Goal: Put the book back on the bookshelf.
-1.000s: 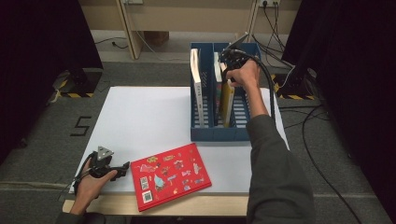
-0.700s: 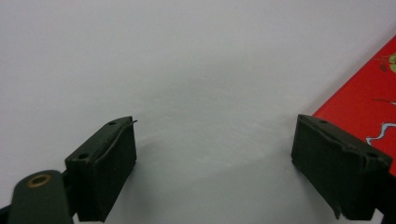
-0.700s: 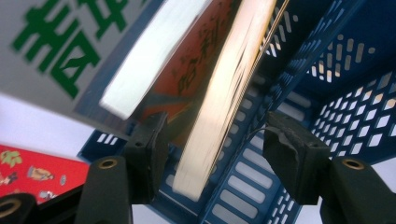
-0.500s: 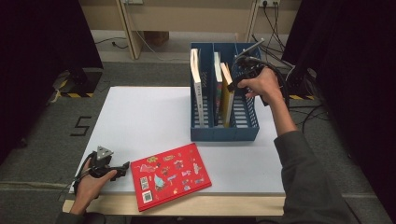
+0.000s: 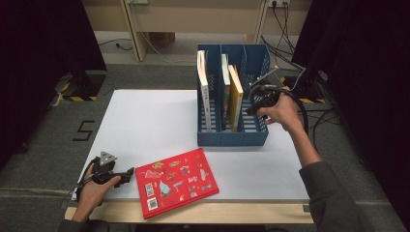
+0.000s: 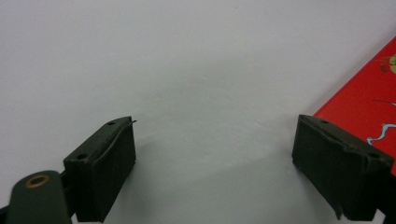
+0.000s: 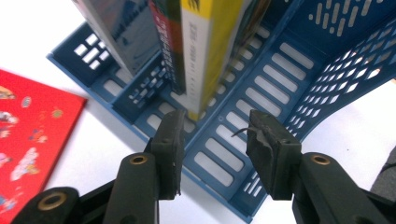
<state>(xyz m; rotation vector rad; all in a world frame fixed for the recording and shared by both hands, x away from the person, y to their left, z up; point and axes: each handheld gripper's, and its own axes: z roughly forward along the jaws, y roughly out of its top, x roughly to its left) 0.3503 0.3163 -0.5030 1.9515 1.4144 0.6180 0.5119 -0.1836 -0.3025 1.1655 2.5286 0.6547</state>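
- My left gripper (image 5: 126,173) rests low on the white tabletop (image 5: 150,121), fingers (image 6: 100,172) spread wide, empty.
- Just right of it a red book (image 5: 176,181) lies flat near the front edge.
- A blue rack (image 5: 232,137) holds upright books, a yellow book (image 5: 235,96) rightmost.
- My right gripper (image 7: 215,140) hovers at the rack's right compartment, fingers (image 7: 170,151) partly apart, holding nothing.

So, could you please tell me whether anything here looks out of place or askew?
The yellow book leans sideways against its neighbour in the blue file rack rather than standing upright. The red sticker-covered book lies flat at an angle, its corner overhanging the white tabletop. Nothing looks spilled or damaged.
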